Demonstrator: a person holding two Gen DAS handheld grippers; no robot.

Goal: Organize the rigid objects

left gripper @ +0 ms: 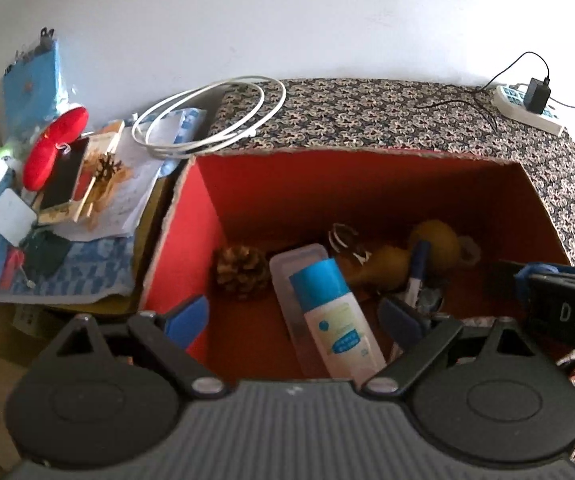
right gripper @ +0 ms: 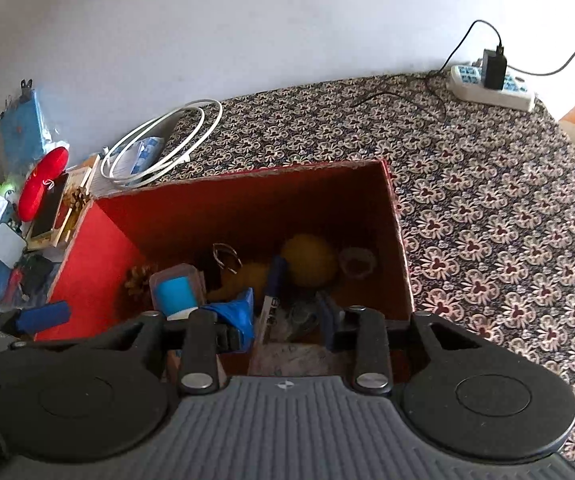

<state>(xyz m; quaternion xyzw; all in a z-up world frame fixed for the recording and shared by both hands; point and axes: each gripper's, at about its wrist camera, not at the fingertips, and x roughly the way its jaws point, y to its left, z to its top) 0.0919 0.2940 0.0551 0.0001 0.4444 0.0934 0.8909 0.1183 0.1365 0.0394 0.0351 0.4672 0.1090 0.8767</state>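
Both your grippers hang over the red box (right gripper: 191, 216), pointing down into it. Left gripper (left gripper: 295, 316): jaws spread wide, nothing between the pads; the bottle (left gripper: 335, 312) in its clear case lies below the gap, untouched. Right gripper (right gripper: 287, 320): jaws apart, a pen (right gripper: 271, 292) lies under the gap; no pad presses on it, so I read that as a drop-off. A scrap of blue film hangs from the right gripper's left finger; I can't tell what it is.

Likely step: release into the box, then pull out. Do it clean: lift straight up, keep the fingers off the box walls, don't drag the pen or nudge the bottle case.

Count in the box: one bottle, one case, one pine cone (left gripper: 241, 272), one pen, one yellow gourd-shaped thing (right gripper: 307, 260), one wire clip (right gripper: 225, 258), one ring (right gripper: 357, 262). Clutter under the right gripper: unclear.

Outside: one coiled cable (right gripper: 163, 144), one power strip (right gripper: 491, 88) with one charger, and a mixed pile on the left.
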